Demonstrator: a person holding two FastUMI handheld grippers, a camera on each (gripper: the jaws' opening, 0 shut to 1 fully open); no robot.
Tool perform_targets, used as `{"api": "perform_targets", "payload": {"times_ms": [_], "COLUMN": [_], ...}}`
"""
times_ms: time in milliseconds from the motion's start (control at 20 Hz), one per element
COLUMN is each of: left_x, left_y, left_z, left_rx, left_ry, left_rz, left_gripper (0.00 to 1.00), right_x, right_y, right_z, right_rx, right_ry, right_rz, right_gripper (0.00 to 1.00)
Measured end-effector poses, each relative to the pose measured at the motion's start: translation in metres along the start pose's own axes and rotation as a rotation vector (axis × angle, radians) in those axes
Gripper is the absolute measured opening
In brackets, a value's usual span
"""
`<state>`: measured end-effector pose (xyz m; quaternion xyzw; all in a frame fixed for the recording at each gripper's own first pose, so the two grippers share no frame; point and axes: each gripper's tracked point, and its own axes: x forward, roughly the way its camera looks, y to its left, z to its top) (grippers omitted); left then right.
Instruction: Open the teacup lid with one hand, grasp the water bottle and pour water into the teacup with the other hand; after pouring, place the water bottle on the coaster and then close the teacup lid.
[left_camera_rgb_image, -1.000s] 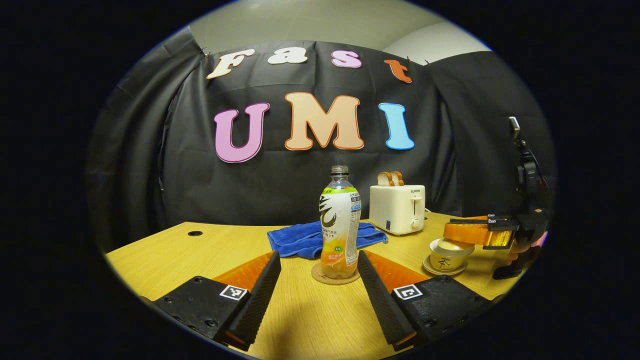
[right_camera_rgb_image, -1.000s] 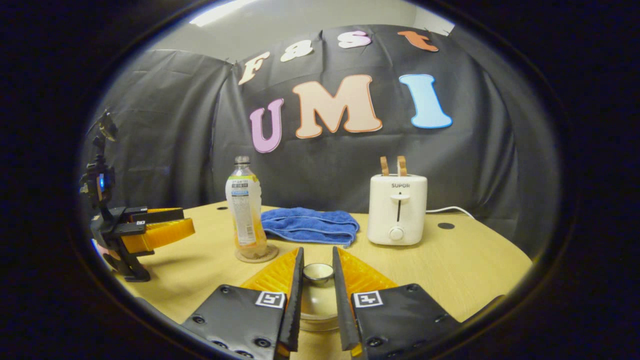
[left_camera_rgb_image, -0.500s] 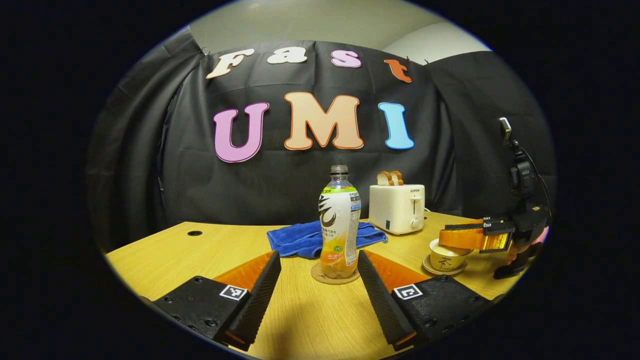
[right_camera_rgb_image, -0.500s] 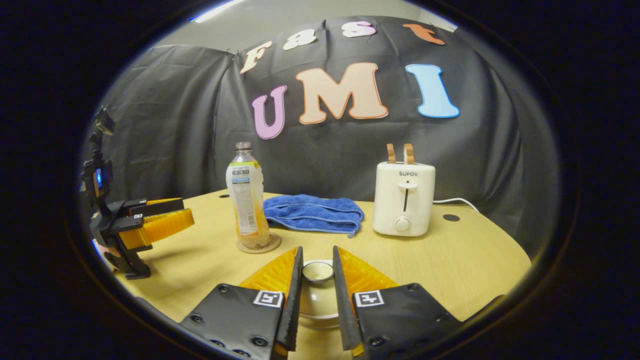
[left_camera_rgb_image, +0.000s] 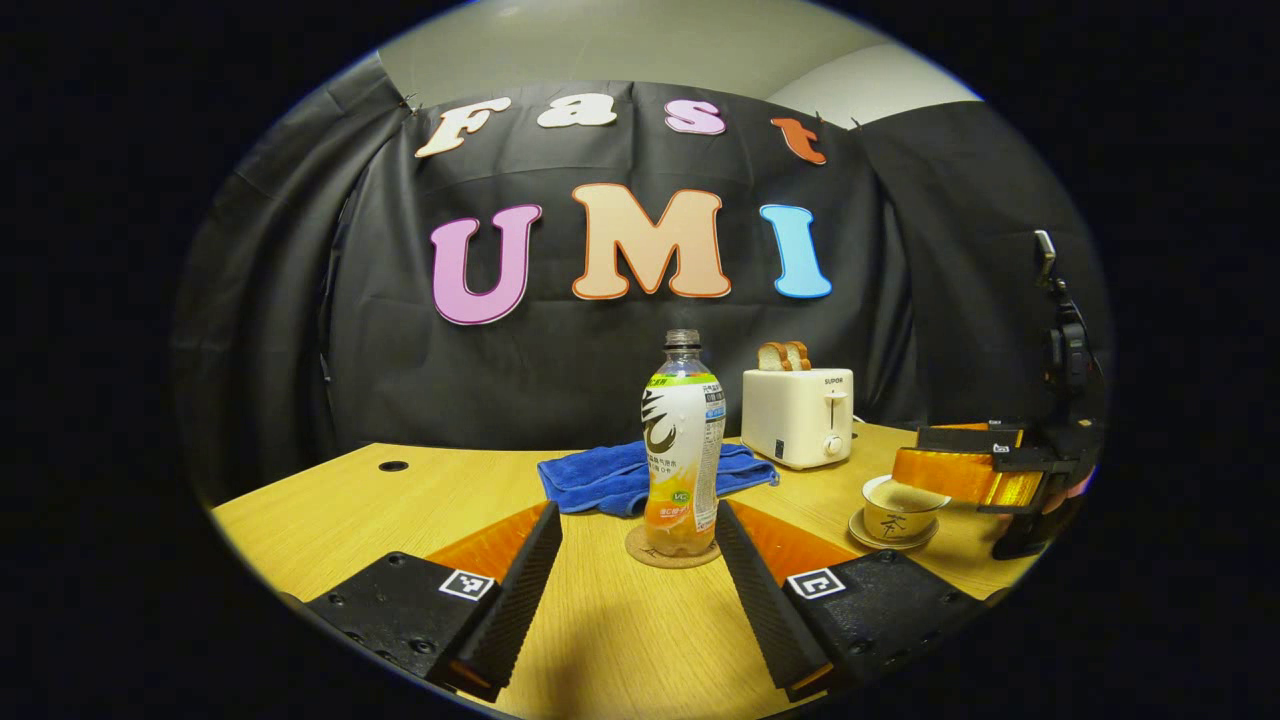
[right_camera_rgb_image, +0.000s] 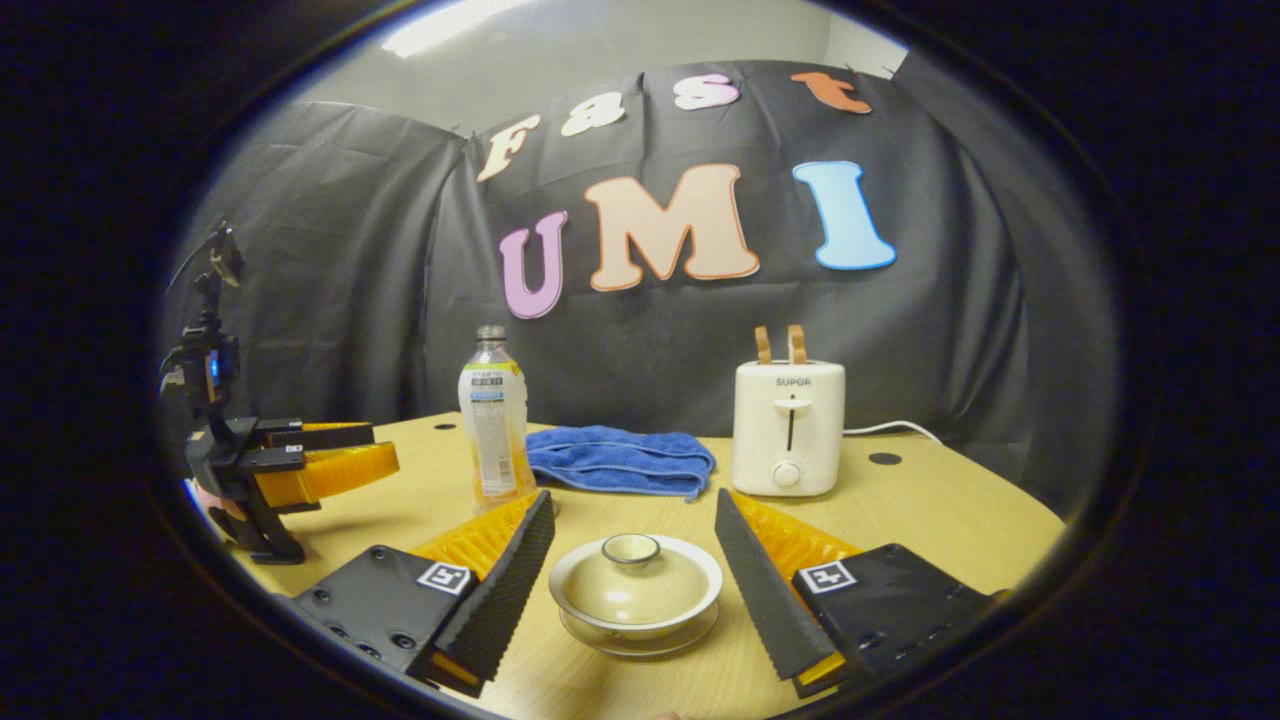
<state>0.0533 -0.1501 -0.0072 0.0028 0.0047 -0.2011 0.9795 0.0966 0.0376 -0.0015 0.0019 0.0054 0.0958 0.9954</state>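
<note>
Right gripper (right_camera_rgb_image: 632, 545) w/ fingers spread wide, clear of the lid (right_camera_rgb_image: 634, 578) that sits on the teacup (left_camera_rgb_image: 897, 507). Left gripper (left_camera_rgb_image: 637, 560) also spread, either side of the water bottle (left_camera_rgb_image: 682, 445) on its coaster (left_camera_rgb_image: 640, 548), not touching.

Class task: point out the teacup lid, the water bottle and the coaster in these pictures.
teacup lid (right_camera_rgb_image: 634, 583): right gripper view, on its domed top.
water bottle (left_camera_rgb_image: 682, 440): left gripper view, on its labelled body.
coaster (left_camera_rgb_image: 640, 550): left gripper view, on its left edge beside the bottle's base.
</note>
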Motion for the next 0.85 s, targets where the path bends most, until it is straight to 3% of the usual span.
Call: {"api": "perform_targets", "payload": {"times_ms": [350, 550, 850], "left_x": [-0.007, -0.018, -0.027], "left_y": [0.009, 0.021, 0.033], "left_z": [0.0, 0.0, 0.0], "left_rx": [0.001, 0.002, 0.006], "left_ry": [0.002, 0.003, 0.002], "left_rz": [0.05, 0.129, 0.206], "left_gripper": [0.9, 0.9, 0.9], "right_x": [-0.022, -0.034, -0.036], "right_y": [-0.007, -0.017, -0.02], "right_z": [0.001, 0.001, 0.001], "right_rx": [0.0, -0.001, -0.001], "right_ry": [-0.012, -0.014, -0.015], "right_rz": [-0.065, -0.125, -0.142], "right_gripper": [1.0, 0.99, 0.99]}}
